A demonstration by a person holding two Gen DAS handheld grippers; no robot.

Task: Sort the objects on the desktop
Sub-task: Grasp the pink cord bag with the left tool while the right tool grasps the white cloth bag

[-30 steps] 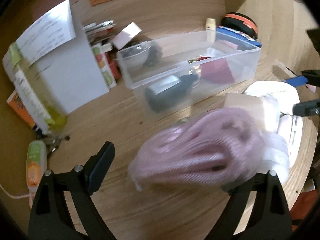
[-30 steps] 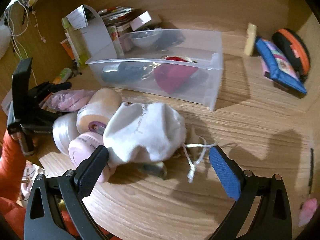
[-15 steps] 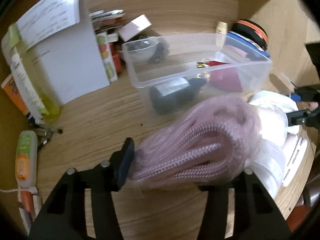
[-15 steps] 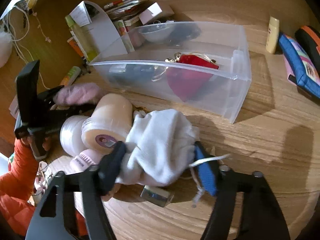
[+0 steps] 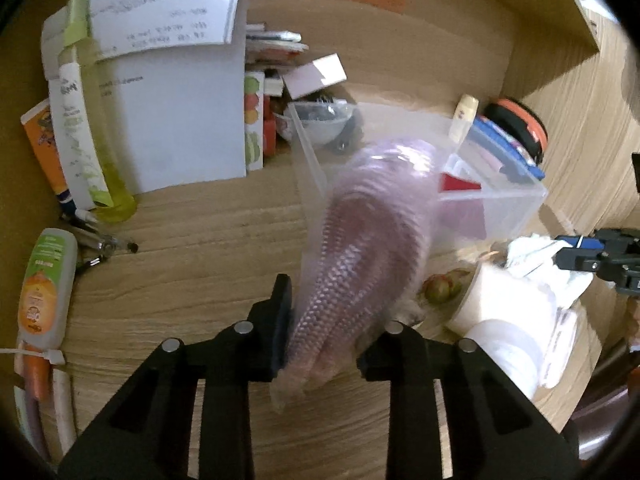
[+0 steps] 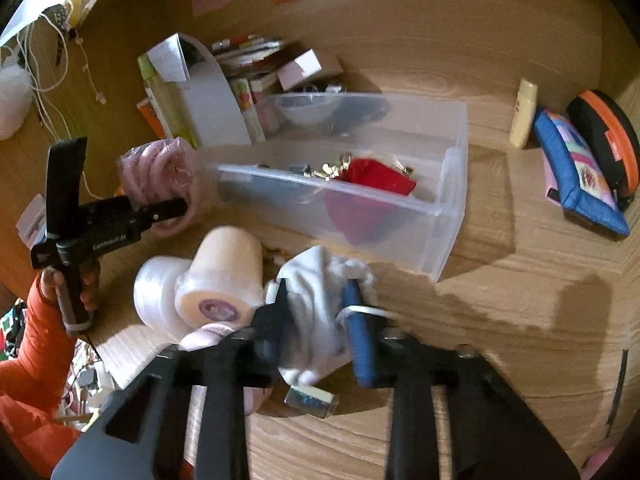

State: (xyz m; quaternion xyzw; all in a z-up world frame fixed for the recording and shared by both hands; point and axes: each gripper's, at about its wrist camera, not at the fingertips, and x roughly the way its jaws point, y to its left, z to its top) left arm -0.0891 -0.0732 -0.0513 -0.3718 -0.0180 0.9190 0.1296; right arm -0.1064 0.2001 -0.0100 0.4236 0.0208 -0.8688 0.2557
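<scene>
Left wrist view first, from the left edge across: an orange-labelled tube (image 5: 46, 284) lies flat on the wooden desk (image 5: 192, 240), a couple of pens (image 5: 100, 240) just beyond it, and a white file box (image 5: 176, 120) stands behind with a printed sheet draped over its top. The left gripper (image 5: 326, 332) has its tongs clamped on the near end of a bagged coil of pink rope (image 5: 368, 232). The coil is blurred and reaches forward in front of the near corner of the clear plastic bin (image 5: 516, 204); whether it touches the bin I cannot tell. Right of it sit cream and white thread spools (image 5: 508, 308).

From the right wrist view, the far left shows a hand in an orange sleeve holding the left gripper (image 6: 168, 210) up off the desk, the pink rope (image 6: 160, 176) pinched in it, just left of the bin (image 6: 448, 224). The spools (image 6: 216, 284) lie in the middle foreground. The right gripper (image 6: 320, 320) has its tongs closed on a white drawstring pouch (image 6: 316, 312), low over the desk in front of the bin, with a small metal cylinder (image 6: 312, 400) under it. Inside the bin lies something red (image 6: 376, 176) with gold trinkets. Far right rest a pale tube (image 6: 524, 114), a blue pouch (image 6: 580, 180) and a black-and-orange case (image 6: 608, 140).
</scene>
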